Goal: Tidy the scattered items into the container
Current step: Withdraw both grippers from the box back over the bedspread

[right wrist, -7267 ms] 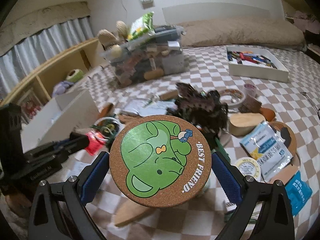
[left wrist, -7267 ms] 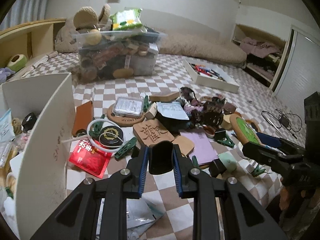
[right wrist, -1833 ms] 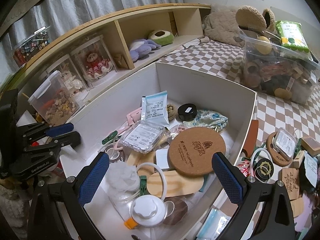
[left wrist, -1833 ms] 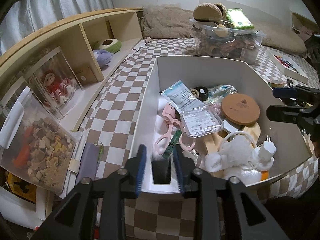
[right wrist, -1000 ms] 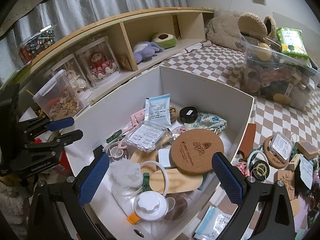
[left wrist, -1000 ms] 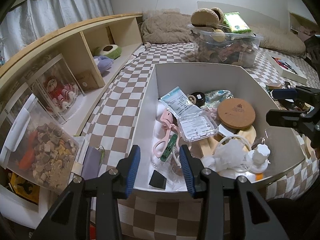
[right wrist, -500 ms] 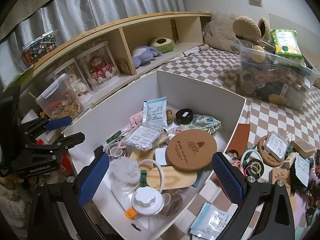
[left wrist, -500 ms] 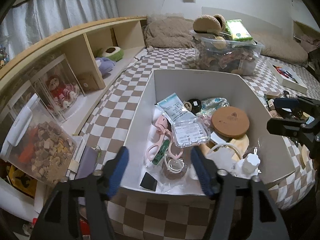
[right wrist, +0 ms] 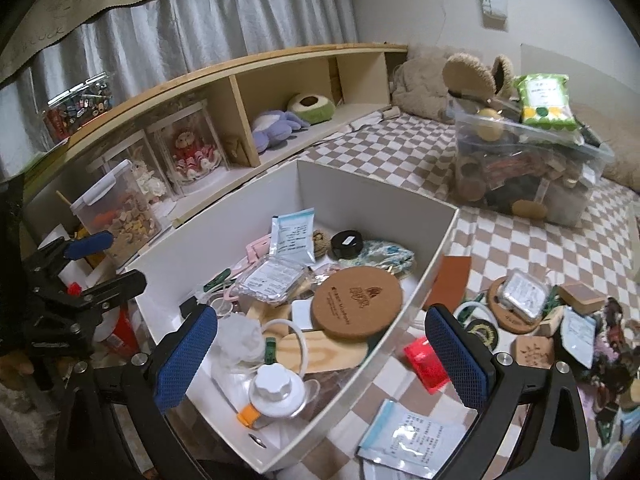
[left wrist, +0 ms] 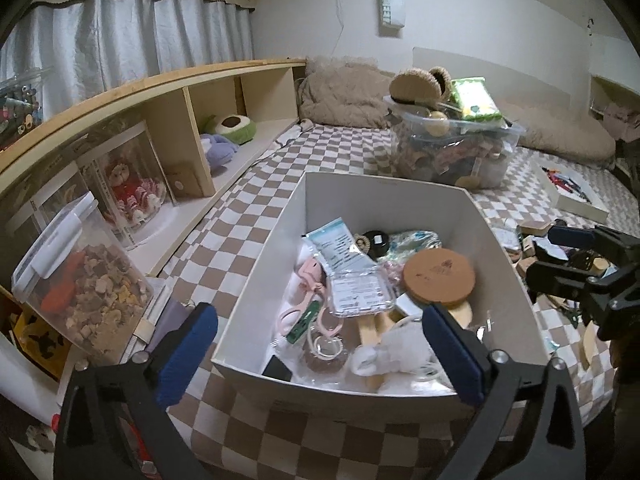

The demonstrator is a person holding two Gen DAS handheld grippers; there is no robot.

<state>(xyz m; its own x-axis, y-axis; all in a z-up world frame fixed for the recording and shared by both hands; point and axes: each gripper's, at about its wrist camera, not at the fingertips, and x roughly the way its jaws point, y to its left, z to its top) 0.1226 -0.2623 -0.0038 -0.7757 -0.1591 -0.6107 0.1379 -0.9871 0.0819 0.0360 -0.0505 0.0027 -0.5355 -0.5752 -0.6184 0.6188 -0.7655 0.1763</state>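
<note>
Item 1, left gripper: jaws are opening to a wide spread, nothing between them, hovering over the near wall of the container. A second ago it was far narrower above the same corner; the small black wedge it was carrying earlier is now lying flat in the near left corner of the box. Judged: one more piece delivered.

Item 2, right gripper: blue mesh pads standing wide apart, empty, straddling the container's right wall.

Item 3, container: white, rigid, rectangular, matte board walls, sitting on the checked brown-and-white bedspread. Contents showing: round cork coaster, face down, grainy; clear hard plastic case; foil sachet, glossy; pink scissors-like tool; pale wooden paddle; white knobbed cap.

Item 4, still loose to the right of the box: red packet, white sachet, brown leather sleeve, wooden blocks, second cork disc with case. Judged: tidying is continuing, much remaining.
</note>
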